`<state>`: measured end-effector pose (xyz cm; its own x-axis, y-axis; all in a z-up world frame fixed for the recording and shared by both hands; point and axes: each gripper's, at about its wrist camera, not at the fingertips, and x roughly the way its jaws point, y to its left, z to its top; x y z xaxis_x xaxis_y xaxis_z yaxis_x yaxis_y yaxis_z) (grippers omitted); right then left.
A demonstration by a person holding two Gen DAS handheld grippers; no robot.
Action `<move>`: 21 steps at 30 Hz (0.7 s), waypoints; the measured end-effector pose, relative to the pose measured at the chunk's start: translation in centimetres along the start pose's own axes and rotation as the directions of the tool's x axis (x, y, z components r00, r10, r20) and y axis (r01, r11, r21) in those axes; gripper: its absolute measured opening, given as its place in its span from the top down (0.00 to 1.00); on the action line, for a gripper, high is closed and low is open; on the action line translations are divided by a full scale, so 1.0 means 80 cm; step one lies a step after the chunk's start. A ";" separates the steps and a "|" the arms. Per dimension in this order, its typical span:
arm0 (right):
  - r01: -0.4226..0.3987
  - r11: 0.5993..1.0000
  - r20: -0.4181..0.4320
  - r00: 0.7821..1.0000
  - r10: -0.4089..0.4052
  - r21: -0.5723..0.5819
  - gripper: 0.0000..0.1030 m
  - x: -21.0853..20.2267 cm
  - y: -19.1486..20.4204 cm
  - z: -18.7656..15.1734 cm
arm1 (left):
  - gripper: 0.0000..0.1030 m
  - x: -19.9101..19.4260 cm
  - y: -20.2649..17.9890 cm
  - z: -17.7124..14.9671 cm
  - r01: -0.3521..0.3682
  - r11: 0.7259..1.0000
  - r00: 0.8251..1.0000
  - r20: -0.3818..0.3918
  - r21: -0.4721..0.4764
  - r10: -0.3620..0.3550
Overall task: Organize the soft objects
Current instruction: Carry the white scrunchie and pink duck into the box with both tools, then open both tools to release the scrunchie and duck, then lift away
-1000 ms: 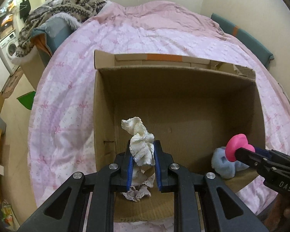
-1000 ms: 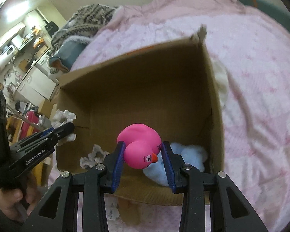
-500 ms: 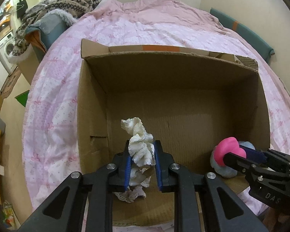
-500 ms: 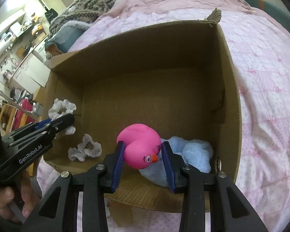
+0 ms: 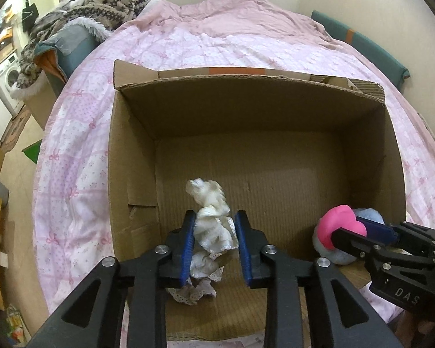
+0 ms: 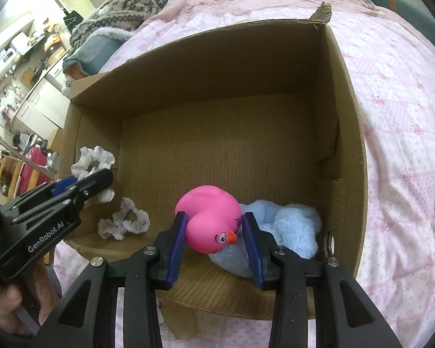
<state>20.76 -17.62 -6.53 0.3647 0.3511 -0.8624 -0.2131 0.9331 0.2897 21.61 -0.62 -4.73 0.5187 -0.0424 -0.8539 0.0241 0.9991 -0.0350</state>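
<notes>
A white scrunchie (image 5: pixel 213 226) stands upright between the opening jaws of the left claw (image 5: pixel 214 242), over the box (image 5: pixel 130 156) floor. Below it a lace scrunchie (image 6: pixel 124 223) lies flat near the left wall. A pink duck (image 6: pixel 213 220) is gripped by its head in the right claw (image 6: pixel 214 239), tilted, just above a blue plush (image 6: pixel 287 229) in the right corner.

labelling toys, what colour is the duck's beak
Orange, on the pink duck; clearest in the right wrist view.
</notes>
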 end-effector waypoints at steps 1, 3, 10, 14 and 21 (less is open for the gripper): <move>-0.001 1.000 -0.001 1.000 0.001 0.001 0.61 0.000 0.000 0.000 | 0.72 -0.001 0.000 0.000 0.002 1.000 1.000 0.001 0.001 -0.002; 0.000 1.000 -0.001 1.000 0.000 -0.001 0.61 0.000 0.000 0.000 | 0.63 -0.003 -0.001 0.000 0.010 1.000 1.000 0.010 0.005 -0.010; -0.003 1.000 0.004 1.000 0.003 0.003 0.61 -0.001 -0.002 0.000 | 0.45 -0.015 -0.009 0.002 0.012 0.999 0.999 0.050 0.034 -0.014; -0.011 1.000 0.011 1.000 0.010 0.009 0.61 -0.003 -0.005 -0.001 | 0.40 -0.018 -0.011 0.002 0.001 0.999 0.998 0.056 0.042 -0.004; -0.037 0.999 0.062 0.997 0.035 0.029 0.33 -0.020 -0.005 0.000 | 0.38 -0.026 -0.005 -0.001 0.025 1.000 0.998 0.049 0.016 -0.026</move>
<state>20.31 -18.58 -5.30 0.4125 0.3880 -0.8242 -0.2005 0.9212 0.3334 20.43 -0.93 -2.97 0.5588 -0.0680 -0.8265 0.0502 0.9976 -0.0481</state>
